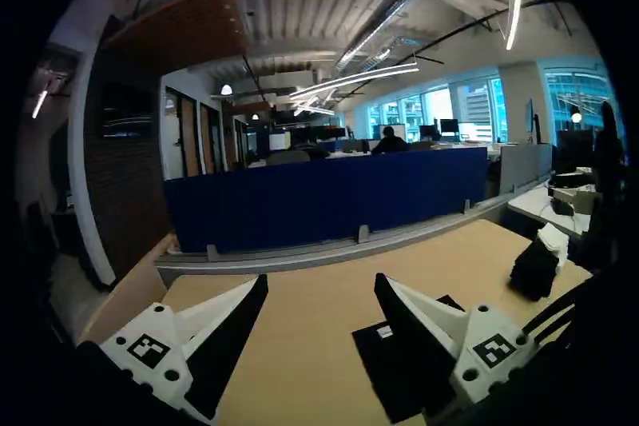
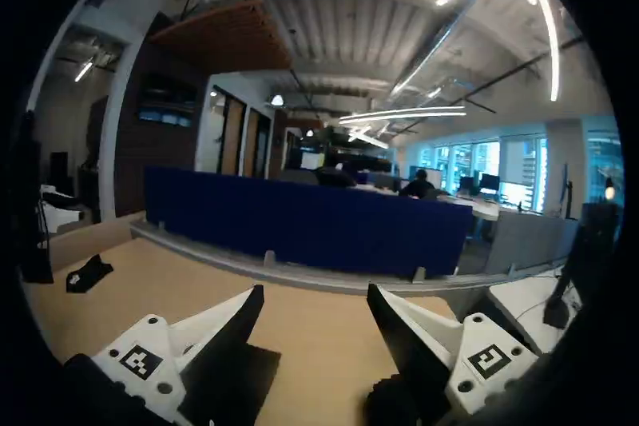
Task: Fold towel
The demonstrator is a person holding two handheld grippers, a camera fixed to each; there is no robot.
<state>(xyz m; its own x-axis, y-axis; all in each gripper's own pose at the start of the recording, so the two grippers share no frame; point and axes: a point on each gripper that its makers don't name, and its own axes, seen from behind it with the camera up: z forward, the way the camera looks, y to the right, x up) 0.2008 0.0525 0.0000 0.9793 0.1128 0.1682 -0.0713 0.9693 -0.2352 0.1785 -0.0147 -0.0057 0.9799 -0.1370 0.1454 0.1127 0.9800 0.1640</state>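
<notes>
We see the counter (image 1: 319, 330) running out to a blue partition (image 1: 319, 198). On it, just below the claws, lies a flat black cloth (image 1: 377, 378) that we take for the towel. We judge that no fold has been started, so the whole job is left. The left claw (image 1: 319, 280) and right claw (image 2: 314, 290) both stand spread wide, gripping nothing.

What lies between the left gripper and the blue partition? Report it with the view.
Bare wooden tabletop, then a grey rail at the desk edge, in the left gripper view.
</notes>
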